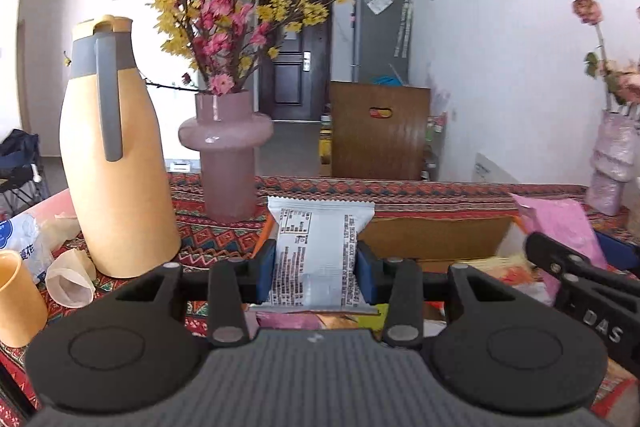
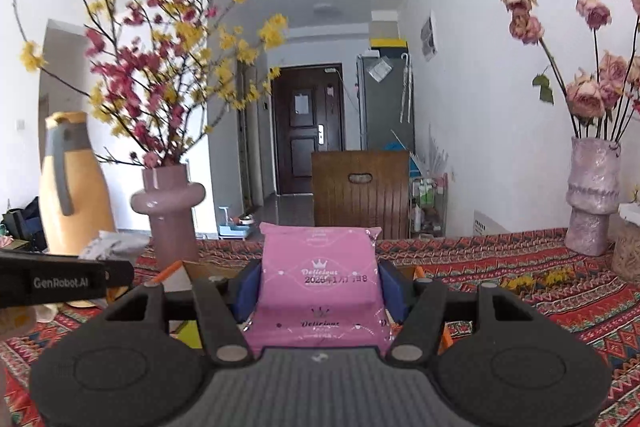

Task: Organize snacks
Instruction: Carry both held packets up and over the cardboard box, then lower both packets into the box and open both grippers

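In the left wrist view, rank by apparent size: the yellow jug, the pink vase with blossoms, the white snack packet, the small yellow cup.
1. yellow jug
2. pink vase
3. white snack packet, enlarged by nearness
4. yellow cup, cut off by the frame edge, so unsure

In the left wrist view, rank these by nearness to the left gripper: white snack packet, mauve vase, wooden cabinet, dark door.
1. White snack packet: clamped between the left gripper pads.
2. Mauve vase: on the patterned cloth, ahead and slightly left.
3. Wooden cabinet: on the floor past the table, slightly right.
4. Dark door: at the hallway's far end.
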`<state>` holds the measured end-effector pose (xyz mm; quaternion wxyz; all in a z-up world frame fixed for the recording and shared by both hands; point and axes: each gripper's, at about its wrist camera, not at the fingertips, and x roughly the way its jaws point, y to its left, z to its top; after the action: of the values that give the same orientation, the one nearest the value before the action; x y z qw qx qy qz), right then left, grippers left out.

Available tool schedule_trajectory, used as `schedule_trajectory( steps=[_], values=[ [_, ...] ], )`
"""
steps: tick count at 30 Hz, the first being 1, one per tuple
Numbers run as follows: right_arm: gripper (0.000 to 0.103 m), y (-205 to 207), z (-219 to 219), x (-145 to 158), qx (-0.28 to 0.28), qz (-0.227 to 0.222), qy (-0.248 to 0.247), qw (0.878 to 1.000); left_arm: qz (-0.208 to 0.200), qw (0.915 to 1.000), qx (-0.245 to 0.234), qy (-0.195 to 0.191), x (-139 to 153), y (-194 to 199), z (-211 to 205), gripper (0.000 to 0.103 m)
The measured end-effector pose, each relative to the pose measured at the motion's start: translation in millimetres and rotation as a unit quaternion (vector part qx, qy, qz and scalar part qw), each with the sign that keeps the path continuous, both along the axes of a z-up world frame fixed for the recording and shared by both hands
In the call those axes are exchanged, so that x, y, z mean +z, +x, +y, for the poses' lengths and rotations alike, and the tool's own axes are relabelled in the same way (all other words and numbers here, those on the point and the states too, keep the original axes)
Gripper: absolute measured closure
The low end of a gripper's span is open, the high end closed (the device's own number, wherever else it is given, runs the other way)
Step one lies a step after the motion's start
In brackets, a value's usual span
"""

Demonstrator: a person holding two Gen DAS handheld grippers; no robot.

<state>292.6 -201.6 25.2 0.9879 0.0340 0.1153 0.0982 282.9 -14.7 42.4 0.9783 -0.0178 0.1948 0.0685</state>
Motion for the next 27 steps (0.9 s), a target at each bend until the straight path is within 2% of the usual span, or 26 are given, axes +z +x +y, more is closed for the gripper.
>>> schedule_trajectory(
  steps=[3,5,13,14,15,16,17,18,20,27],
  values=[
    [0.042,7.8,1.3,-14.2,-0.01,0.002,0.003,1.0,-0.014,0.9999,0.008,-0.001,-16.9,2.8,2.8,0.062],
    [0.042,13.2,1.9,-23.8,-0.013,0.012,-0.003,1.0,-0.002,0.9999,0.006,0.01,-23.6,7.9,2.8,0.062],
    [0.042,22.9,-0.9,-35.1,-0.01,0.035,0.002,0.999,0.004,0.9999,0.005,-0.016,-31.9,10.6,14.3,0.059],
    [0.041,22.7,-0.8,-36.1,-0.008,0.036,0.003,0.999,-0.001,0.9998,0.004,-0.019,-31.4,9.3,15.1,0.052],
    [0.042,22.1,-0.5,-37.1,-0.007,0.035,0.004,0.999,-0.005,0.9997,0.005,-0.021,-30.8,7.9,15.9,0.038],
    [0.04,20.2,-0.1,-37.6,-0.007,0.032,0.003,0.999,-0.011,0.9997,0.008,-0.023,-30.3,6.1,16.5,0.028],
    [0.03,18.9,0.0,-37.4,-0.007,0.029,0.003,1.0,-0.021,0.9995,0.013,-0.021,-29.8,3.0,15.9,0.011],
    [0.014,17.8,-0.5,-36.7,-0.009,0.027,0.004,1.0,-0.029,0.9992,0.018,-0.019,-29.0,0.6,15.7,0.001],
    [0.001,13.9,-2.6,-35.4,-0.016,0.016,0.009,1.0,-0.037,0.9988,0.024,-0.019,-27.9,-2.2,15.9,0.0],
    [0.0,11.9,-7.9,-33.8,-0.027,0.016,0.021,0.999,-0.019,0.9989,0.033,-0.03,-30.2,2.1,19.5,0.0]
  ],
)
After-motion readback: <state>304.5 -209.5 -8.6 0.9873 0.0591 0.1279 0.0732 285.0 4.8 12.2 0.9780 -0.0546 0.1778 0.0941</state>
